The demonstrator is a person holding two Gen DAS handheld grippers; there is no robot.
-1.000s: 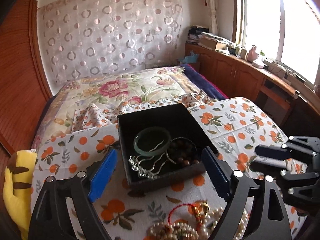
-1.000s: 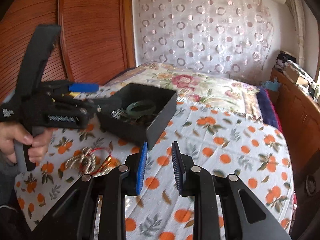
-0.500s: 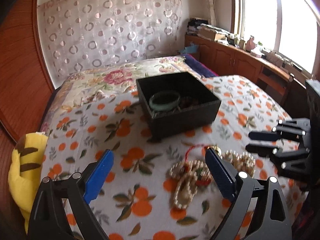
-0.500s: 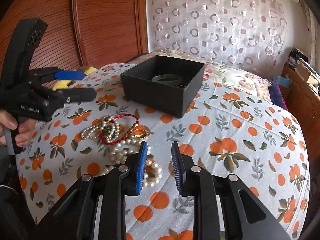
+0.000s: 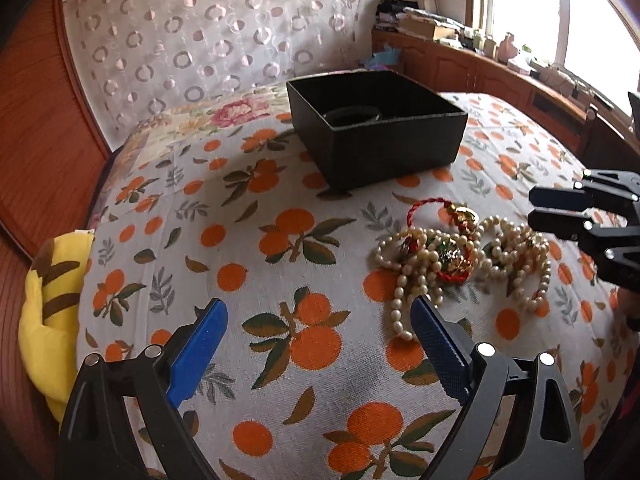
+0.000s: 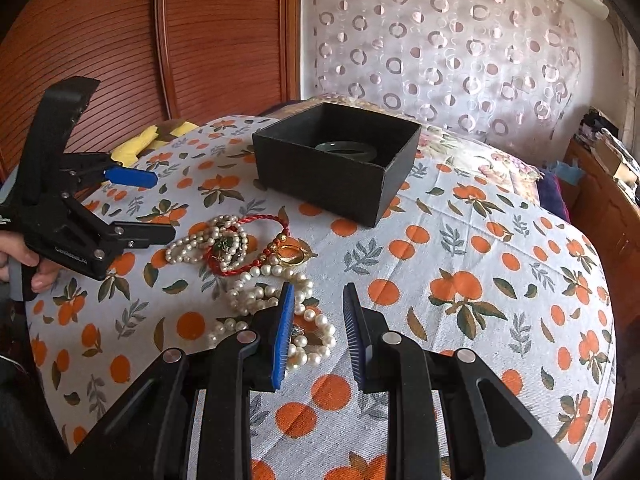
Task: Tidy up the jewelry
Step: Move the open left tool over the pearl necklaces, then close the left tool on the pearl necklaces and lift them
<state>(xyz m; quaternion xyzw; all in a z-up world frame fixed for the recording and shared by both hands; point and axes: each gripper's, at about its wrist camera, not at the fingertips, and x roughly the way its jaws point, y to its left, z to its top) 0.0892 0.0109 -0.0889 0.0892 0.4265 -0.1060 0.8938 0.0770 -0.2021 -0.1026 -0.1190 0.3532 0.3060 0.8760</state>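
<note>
The left claw (image 5: pixel 318 344) hovers released, its blue pads spread wide over the orange-print cloth, with nothing between them. The tangle of pearl strands and red cord bracelet (image 5: pixel 460 256) lies ahead of it and off to its right, the nearest loose pearl tail just beside its right pad. Farther ahead, well beyond the tangle, stands the black jewelry box (image 5: pixel 380 136) with a green jade bangle (image 6: pixel 346 151) inside. The right claw (image 6: pixel 318 332) is also released, though its gap is narrower, and it holds nothing; the pearl pile (image 6: pixel 276 300) sits directly at and slightly left of its fingertips, some beads showing between the pads. The tangle's long axis runs roughly side to side between the two claws. By my reading the right claw is the nearer one, so the next pick likely falls to it, needing only a short drop and a squeeze on a strand.
</note>
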